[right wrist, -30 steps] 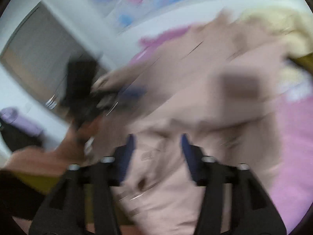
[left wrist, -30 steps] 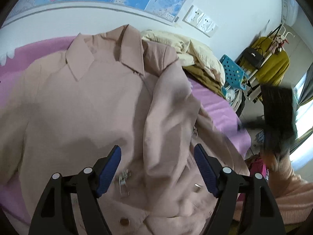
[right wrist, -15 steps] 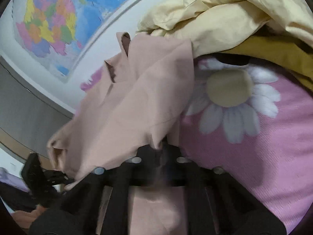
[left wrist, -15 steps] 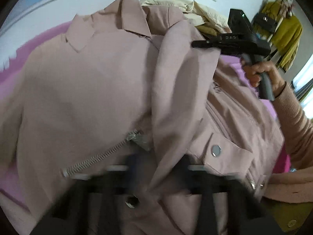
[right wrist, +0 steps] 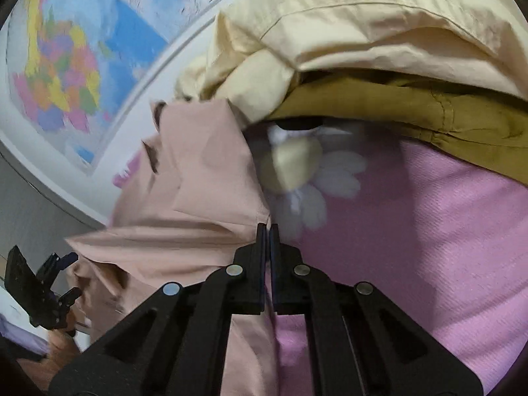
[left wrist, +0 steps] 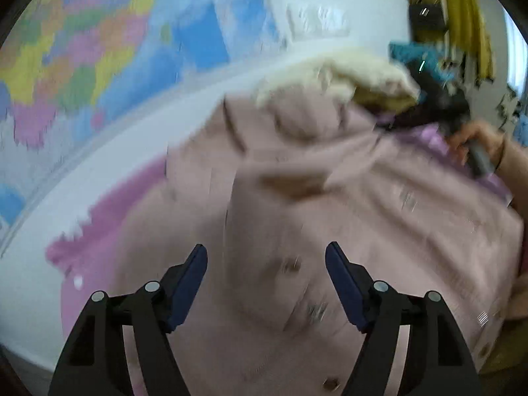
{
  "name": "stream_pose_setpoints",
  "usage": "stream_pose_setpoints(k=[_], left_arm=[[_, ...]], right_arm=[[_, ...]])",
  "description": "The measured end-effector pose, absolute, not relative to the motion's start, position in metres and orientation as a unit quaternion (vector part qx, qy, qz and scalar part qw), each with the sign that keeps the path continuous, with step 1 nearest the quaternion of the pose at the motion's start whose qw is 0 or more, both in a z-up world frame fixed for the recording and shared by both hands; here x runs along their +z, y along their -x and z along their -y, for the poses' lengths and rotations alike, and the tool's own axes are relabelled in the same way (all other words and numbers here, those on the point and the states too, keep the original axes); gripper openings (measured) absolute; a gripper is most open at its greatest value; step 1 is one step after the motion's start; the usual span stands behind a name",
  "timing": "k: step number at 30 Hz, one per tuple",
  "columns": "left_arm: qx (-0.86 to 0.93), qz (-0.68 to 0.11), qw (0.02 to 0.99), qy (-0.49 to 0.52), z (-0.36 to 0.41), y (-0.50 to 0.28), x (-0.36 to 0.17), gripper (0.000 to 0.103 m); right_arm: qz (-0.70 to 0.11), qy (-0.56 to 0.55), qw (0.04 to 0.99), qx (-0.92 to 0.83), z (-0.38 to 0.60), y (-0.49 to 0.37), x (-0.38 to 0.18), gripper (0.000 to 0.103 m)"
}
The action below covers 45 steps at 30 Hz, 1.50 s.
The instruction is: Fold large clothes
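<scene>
A fold of the pink jacket [right wrist: 198,178] is clamped in the right hand-held gripper [right wrist: 268,227]; the left hand-held gripper [left wrist: 265,257] is held apart above it. Next, the pinched edge is to be carried across.

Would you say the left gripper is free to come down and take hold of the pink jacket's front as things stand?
Probably yes. The left gripper is open and empty, and the pink jacket lies spread directly under it with nothing between. The right gripper is pinching the jacket's far edge, well clear.
</scene>
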<state>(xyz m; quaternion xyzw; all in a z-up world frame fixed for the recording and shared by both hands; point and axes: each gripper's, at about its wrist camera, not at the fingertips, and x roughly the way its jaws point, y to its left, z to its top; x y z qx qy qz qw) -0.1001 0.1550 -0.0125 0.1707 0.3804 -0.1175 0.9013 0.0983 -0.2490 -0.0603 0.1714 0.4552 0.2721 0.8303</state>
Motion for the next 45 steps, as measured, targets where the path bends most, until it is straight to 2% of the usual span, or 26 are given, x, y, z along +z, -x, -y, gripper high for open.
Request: stream_pose_setpoints(k=[4, 8, 9, 10, 11, 12, 14, 16, 18, 20, 22, 23, 24, 25, 27, 32, 34, 35, 37, 38, 39, 40, 41, 43, 44, 45], left_arm=[[-0.106, -0.436, 0.886, -0.121, -0.173, 0.092, -0.040, 0.073], [-0.124, -0.421, 0.893, -0.103, -0.172, 0.084, -0.042, 0.080], [-0.119, -0.418, 0.894, -0.108, -0.171, 0.080, -0.043, 0.075], [-0.117, -0.429, 0.889, -0.111, -0.170, 0.071, -0.048, 0.066], [-0.125, -0.444, 0.880, -0.110, -0.170, 0.063, -0.053, 0.036], [-0.122, -0.457, 0.874, -0.112, -0.170, 0.056, -0.057, 0.017], [-0.122, -0.454, 0.876, -0.110, -0.178, 0.051, -0.050, 0.008], [-0.114, -0.441, 0.884, -0.107, -0.196, 0.058, -0.035, 0.008], [-0.090, -0.435, 0.889, -0.112, -0.212, 0.065, -0.023, 0.008], [-0.058, -0.430, 0.894, -0.115, -0.230, 0.071, -0.010, 0.009], [-0.026, -0.426, 0.895, -0.129, -0.240, 0.075, -0.006, 0.016], [0.000, -0.425, 0.894, -0.143, -0.244, 0.075, -0.004, 0.026], [0.023, -0.424, 0.892, -0.154, -0.245, 0.075, -0.005, 0.046], [0.043, -0.418, 0.893, -0.160, -0.247, 0.076, -0.005, 0.051], [0.026, -0.414, 0.898, -0.148, -0.249, 0.082, -0.003, 0.057], [-0.016, -0.395, 0.910, -0.125, -0.254, 0.108, 0.002, 0.067], [-0.052, -0.380, 0.916, -0.116, -0.254, 0.118, 0.003, 0.067], [-0.064, -0.374, 0.918, -0.117, -0.254, 0.123, 0.003, 0.073], [-0.072, -0.381, 0.914, -0.120, -0.249, 0.118, -0.001, 0.077], [-0.076, -0.387, 0.911, -0.121, -0.245, 0.114, -0.005, 0.077], [-0.079, -0.393, 0.908, -0.121, -0.243, 0.110, -0.009, 0.077], [-0.083, -0.403, 0.904, -0.120, -0.240, 0.105, -0.014, 0.077], [-0.085, -0.412, 0.899, -0.121, -0.238, 0.100, -0.019, 0.077], [-0.083, -0.431, 0.889, -0.129, -0.233, 0.088, -0.029, 0.076], [-0.081, -0.436, 0.886, -0.133, -0.230, 0.083, -0.033, 0.073], [-0.079, -0.438, 0.885, -0.136, -0.228, 0.079, -0.035, 0.064]], right_arm=[[-0.454, -0.171, 0.832, 0.270, 0.250, -0.102, -0.057, 0.004], [-0.458, -0.172, 0.830, 0.269, 0.252, -0.103, -0.063, 0.004], [-0.459, -0.174, 0.830, 0.266, 0.254, -0.103, -0.065, 0.004], [-0.459, -0.178, 0.829, 0.266, 0.250, -0.103, -0.066, 0.004], [-0.460, -0.180, 0.828, 0.265, 0.247, -0.103, -0.065, 0.004], [-0.460, -0.179, 0.829, 0.262, 0.240, -0.105, -0.063, 0.005], [-0.456, -0.154, 0.840, 0.250, 0.236, -0.099, -0.055, 0.011], [-0.441, -0.113, 0.855, 0.249, 0.228, -0.088, -0.039, 0.011], [-0.425, -0.076, 0.864, 0.259, 0.217, -0.077, -0.023, 0.013], [-0.399, -0.034, 0.870, 0.290, 0.196, -0.061, -0.003, 0.021], [-0.377, 0.002, 0.868, 0.322, 0.170, -0.048, 0.011, 0.041], [-0.369, 0.017, 0.865, 0.339, 0.158, -0.044, 0.014, 0.045], [-0.363, 0.031, 0.861, 0.355, 0.146, -0.040, 0.015, 0.054], [-0.360, 0.052, 0.860, 0.358, 0.133, -0.039, 0.014, 0.057], [-0.374, 0.075, 0.866, 0.323, 0.117, -0.049, 0.003, 0.057], [-0.401, 0.003, 0.884, 0.240, 0.151, -0.089, -0.017, 0.061], [-0.411, -0.032, 0.884, 0.219, 0.167, -0.101, -0.023, 0.077], [-0.420, -0.044, 0.878, 0.226, 0.171, -0.106, -0.028, 0.080], [-0.443, -0.053, 0.862, 0.240, 0.172, -0.116, -0.041, 0.078], [-0.450, -0.052, 0.856, 0.248, 0.171, -0.119, -0.045, 0.073], [-0.455, -0.055, 0.849, 0.261, 0.170, -0.121, -0.047, 0.046], [-0.461, -0.069, 0.840, 0.276, 0.172, -0.125, -0.049, 0.011], [-0.462, -0.085, 0.837, 0.280, 0.177, -0.128, -0.048, 0.004], [-0.436, -0.110, 0.849, 0.278, 0.192, -0.129, -0.037, 0.003], [-0.427, -0.126, 0.852, 0.275, 0.201, -0.130, -0.032, 0.003], [-0.422, -0.136, 0.854, 0.270, 0.209, -0.131, -0.030, 0.003]])
